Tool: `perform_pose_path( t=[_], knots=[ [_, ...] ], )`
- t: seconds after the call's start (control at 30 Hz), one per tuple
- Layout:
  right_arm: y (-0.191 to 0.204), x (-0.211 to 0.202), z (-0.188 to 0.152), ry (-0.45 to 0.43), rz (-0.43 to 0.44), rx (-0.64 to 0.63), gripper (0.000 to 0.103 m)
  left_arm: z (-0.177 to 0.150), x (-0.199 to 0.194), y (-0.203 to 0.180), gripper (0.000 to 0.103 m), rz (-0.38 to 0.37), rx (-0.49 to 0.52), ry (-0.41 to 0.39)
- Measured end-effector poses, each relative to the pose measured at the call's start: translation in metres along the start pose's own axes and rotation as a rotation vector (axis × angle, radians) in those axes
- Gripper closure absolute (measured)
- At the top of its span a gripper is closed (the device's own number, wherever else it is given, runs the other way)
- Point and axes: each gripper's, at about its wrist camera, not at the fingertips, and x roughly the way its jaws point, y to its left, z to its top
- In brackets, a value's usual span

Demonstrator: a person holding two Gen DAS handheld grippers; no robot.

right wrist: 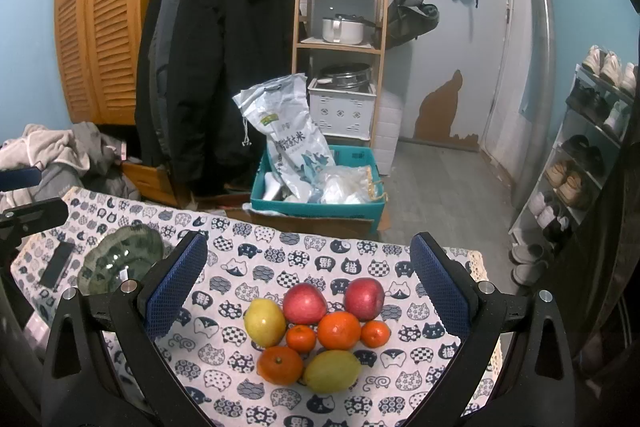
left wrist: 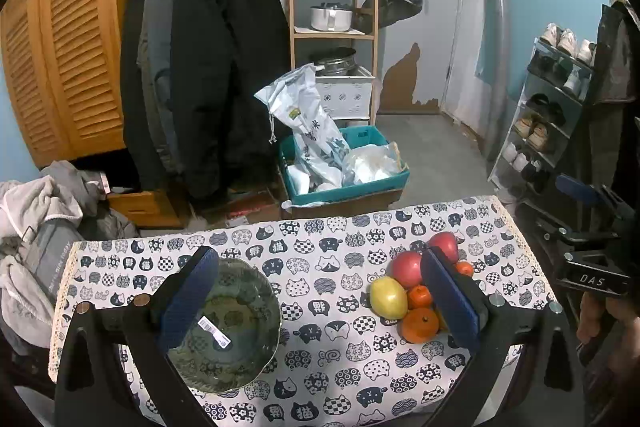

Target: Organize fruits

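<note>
Both tongs [left wrist: 320, 291] [right wrist: 308, 279] gape empty over smooth round fruits [right wrist: 316, 331] and a seemingly glass scalloped bowl [left wrist: 236, 327].

Both wrist views look down, sharing the table [left wrist: 320, 267].

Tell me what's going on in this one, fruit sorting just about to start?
Yes. A person holds two grippers over a cat-print tablecloth, both open and empty. The right gripper hovers over a cluster of fruit: two red apples, two lemons and four oranges. The left gripper hangs near an empty green glass bowl. No fruit is in the bowl yet.
</note>
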Motion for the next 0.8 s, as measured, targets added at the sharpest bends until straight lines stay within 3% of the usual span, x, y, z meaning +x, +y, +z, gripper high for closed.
perform_pose_path(
  t=[0.8],
  knots=[
    [-0.0005, 0.0012, -0.0012, 0.002, -0.002, -0.003, 0.004, -0.0026, 0.0030, -0.0021, 0.001, -0.011, 0.010, 0.026]
  ],
)
